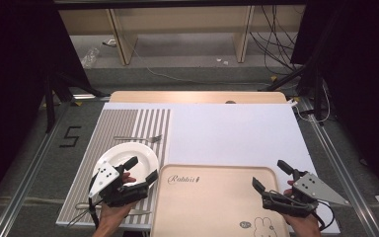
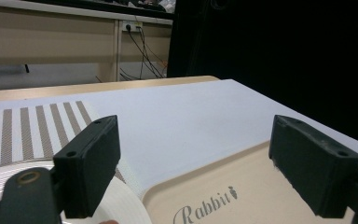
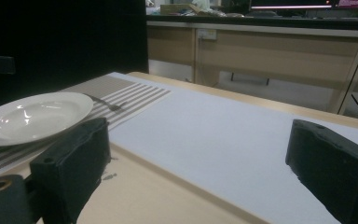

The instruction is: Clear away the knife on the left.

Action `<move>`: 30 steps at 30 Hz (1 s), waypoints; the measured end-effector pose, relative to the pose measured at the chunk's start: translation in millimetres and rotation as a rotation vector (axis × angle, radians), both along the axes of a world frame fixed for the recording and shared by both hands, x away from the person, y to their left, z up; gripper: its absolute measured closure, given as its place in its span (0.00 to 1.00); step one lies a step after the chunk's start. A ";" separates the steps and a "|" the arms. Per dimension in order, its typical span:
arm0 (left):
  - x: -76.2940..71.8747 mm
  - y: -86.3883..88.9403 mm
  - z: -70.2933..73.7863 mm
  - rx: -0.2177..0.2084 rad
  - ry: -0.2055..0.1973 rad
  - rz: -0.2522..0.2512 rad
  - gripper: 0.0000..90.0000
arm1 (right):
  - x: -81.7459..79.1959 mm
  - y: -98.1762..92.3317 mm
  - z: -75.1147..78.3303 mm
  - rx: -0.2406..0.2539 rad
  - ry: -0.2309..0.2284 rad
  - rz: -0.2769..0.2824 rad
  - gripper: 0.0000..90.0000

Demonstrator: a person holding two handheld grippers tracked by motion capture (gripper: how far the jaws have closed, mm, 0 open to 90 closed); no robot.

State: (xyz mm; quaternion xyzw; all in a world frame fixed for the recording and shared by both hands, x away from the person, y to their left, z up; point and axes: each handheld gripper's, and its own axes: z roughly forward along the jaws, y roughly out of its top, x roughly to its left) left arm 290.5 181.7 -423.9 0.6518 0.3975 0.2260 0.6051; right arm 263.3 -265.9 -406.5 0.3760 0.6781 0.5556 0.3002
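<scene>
A white plate (image 1: 128,155) rests on a striped placemat (image 1: 128,123) at the left, with a fork (image 1: 138,138) lying just beyond it. A beige tray (image 1: 212,197) lettered "Rabbit" lies at the front centre. My left gripper (image 1: 142,168) hovers open over the plate's near right edge, by the tray's left corner, nothing between its jaws. My right gripper (image 1: 269,174) stands open over the tray's right side, also holding nothing. The left gripper view has the plate's rim (image 2: 121,205) and the tray (image 2: 233,186) under the left gripper (image 2: 200,168). The right gripper view looks across the tray (image 3: 144,196) to the plate (image 3: 32,116) and fork (image 3: 105,103).
A white sheet (image 1: 232,133) covers the table behind the tray. A piece of cutlery (image 1: 81,206) lies on the placemat's front edge, partly under the left hand. Wooden furniture legs and cables stand on the floor beyond the table. Dark stands flank both sides.
</scene>
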 end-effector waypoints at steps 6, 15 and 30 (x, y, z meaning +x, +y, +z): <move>-0.2 2.5 2.0 0.001 0.004 0.001 0.18 | -0.2 0.3 0.0 -0.001 -0.001 0.002 0.08; -0.1 5.2 7.2 0.029 0.018 -0.026 0.18 | -1.0 1.9 0.4 -0.003 -0.006 0.016 0.08; -0.4 11.8 10.5 0.073 0.111 -0.083 0.18 | -0.3 0.6 -0.5 0.002 -0.002 0.015 0.09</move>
